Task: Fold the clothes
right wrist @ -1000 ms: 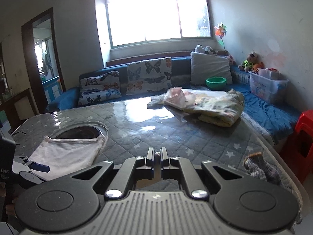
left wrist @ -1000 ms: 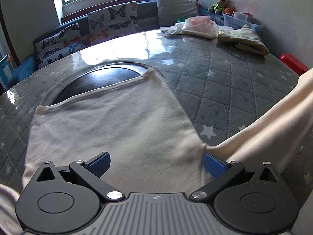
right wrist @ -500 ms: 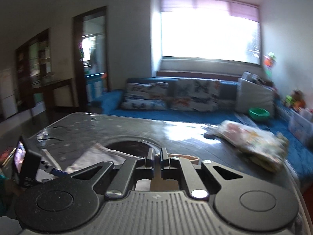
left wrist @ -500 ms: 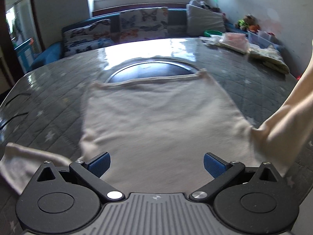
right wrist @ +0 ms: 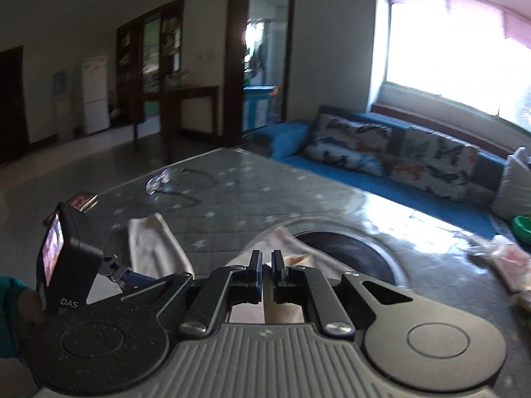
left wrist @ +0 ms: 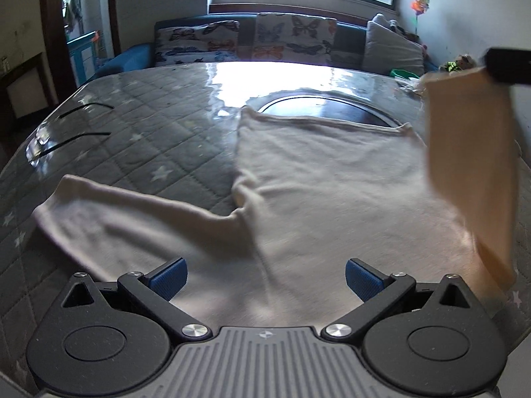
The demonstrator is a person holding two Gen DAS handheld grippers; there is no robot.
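Observation:
A cream long-sleeved top (left wrist: 332, 179) lies flat on the grey quilted table (left wrist: 139, 126), its left sleeve (left wrist: 126, 212) spread out to the left. My left gripper (left wrist: 264, 273) is open and empty just above the near end of the top. My right gripper (right wrist: 264, 263) is shut on the right sleeve (left wrist: 471, 165) and holds it lifted over the right side of the top; the sleeve hangs down from the gripper's black body (left wrist: 507, 66). In the right wrist view the top (right wrist: 275, 242) shows just past the fingers, and the left gripper's body (right wrist: 73, 258) is at the left.
A dark round inset (left wrist: 325, 109) sits in the table beyond the top. Other clothes (right wrist: 507, 262) lie at the far right of the table. A blue sofa with butterfly cushions (left wrist: 265, 43) stands behind the table. A small dark object (right wrist: 83, 200) lies near the table's left edge.
My right gripper has carried the right sleeve up and leftward over the top. Both cameras have swung left; the left sleeve has come into the left wrist view.

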